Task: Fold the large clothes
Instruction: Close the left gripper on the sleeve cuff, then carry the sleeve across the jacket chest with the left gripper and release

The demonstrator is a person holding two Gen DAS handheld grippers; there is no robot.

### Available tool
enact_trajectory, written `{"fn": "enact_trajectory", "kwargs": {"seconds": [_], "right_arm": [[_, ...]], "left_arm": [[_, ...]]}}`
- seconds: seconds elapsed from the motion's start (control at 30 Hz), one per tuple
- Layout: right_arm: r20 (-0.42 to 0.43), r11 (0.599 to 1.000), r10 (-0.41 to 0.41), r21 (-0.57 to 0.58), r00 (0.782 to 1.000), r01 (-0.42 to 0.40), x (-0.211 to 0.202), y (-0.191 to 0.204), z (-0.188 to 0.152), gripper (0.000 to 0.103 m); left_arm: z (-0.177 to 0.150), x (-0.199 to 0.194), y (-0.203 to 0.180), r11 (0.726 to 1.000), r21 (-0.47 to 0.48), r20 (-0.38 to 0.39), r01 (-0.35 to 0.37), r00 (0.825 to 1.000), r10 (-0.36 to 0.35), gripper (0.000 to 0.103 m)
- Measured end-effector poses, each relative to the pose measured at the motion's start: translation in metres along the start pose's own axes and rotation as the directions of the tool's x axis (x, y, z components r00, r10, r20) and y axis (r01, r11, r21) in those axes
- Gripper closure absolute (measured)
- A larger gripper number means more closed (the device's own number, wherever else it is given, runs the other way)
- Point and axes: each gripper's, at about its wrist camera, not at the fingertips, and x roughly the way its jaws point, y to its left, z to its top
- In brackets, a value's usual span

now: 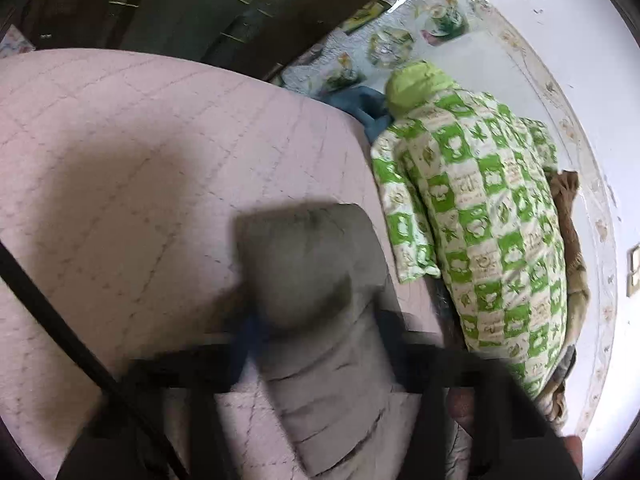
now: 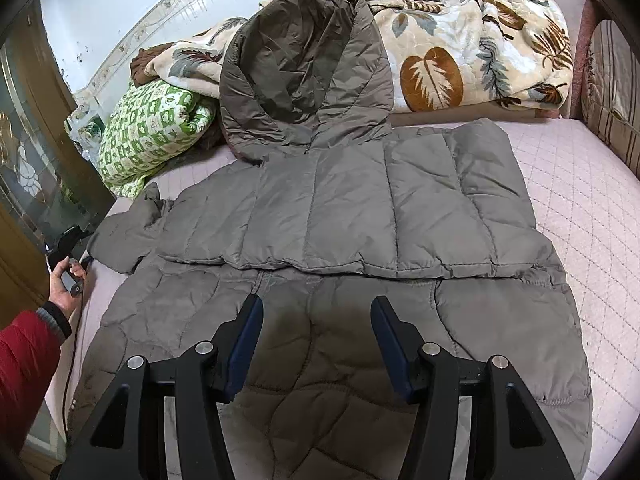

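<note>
Left gripper (image 1: 256,344) clenched on the grey quilted puffer jacket's sleeve (image 1: 308,276) while right gripper (image 2: 316,340) hovers released; slick padded fabric could slip out mid-fold.

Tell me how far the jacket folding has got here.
Done: one sleeve of the grey puffer jacket already lies folded across its body on the bed. In hand: the left gripper is shut on the other sleeve's end. Left: fold that sleeve in, then the body; the right gripper hovers open.
</note>
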Motion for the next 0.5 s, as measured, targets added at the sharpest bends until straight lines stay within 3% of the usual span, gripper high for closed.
{"fn": "enact_trajectory", "kwargs": {"seconds": [0.27,0.5], "right_arm": [[0.029,0.999,0.004,0.034,1.000,-0.005,-0.007,-0.008,0.003,0.042],[0.072,0.998,0.005,0.058,0.997,-0.009,-0.021,-0.014,0.007,0.042]], "left_arm": [[0.000,-0.025,-0.018,0.999,0.038,0.011,0.033,0.999,-0.033,0.090],[-0.008,-0.079,-0.084,0.980,0.181,0.005,0.084,0.996,-0.086,0.090]]}}
